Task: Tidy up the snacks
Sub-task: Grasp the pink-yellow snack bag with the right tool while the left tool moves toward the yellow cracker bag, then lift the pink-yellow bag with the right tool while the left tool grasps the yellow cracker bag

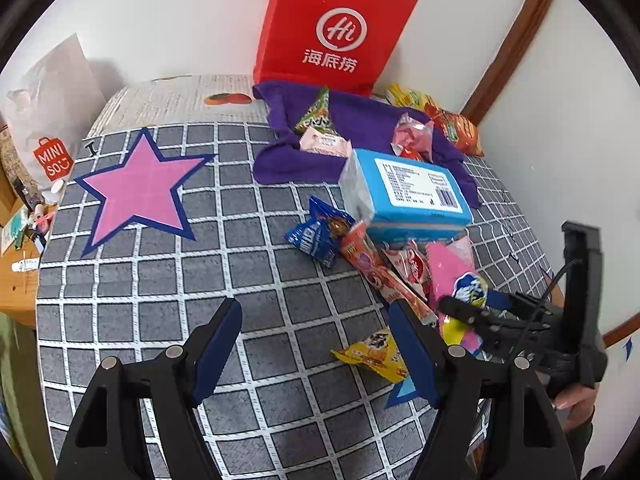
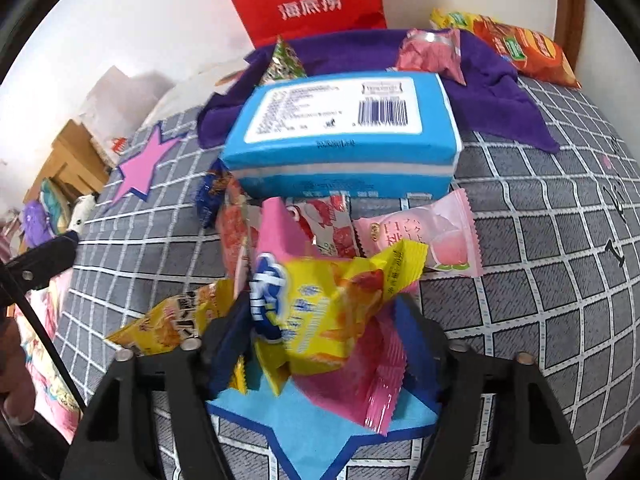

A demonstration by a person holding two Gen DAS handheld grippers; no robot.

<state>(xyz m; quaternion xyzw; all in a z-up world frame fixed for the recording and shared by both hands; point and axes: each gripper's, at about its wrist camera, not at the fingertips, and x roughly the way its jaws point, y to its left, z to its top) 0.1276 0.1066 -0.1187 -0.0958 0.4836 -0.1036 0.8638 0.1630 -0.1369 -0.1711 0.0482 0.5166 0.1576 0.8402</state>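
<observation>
My right gripper [image 2: 324, 320] is shut on a pink and yellow snack packet [image 2: 320, 304] and holds it above a blue paper star [image 2: 316, 428]; the same packet shows in the left wrist view [image 1: 460, 280]. My left gripper [image 1: 316, 320] is open and empty over the grey checked cloth [image 1: 160, 300]. A blue tissue pack [image 1: 408, 196] lies on a heap of snacks: a blue packet [image 1: 316, 232], a long orange packet [image 1: 380, 272], a pink peach packet [image 2: 424, 236]. A small yellow packet [image 1: 376, 354] lies by my left gripper's right finger. A pink star [image 1: 140, 192] lies at the far left.
A purple cloth [image 1: 360, 120] at the back holds a green packet [image 1: 318, 114] and pink packets [image 1: 412, 136]. Orange chip bags [image 1: 456, 128] lie by the corner wall. A red paper bag [image 1: 332, 28] stands against the wall. A white Miniso bag [image 1: 52, 120] stands at the left.
</observation>
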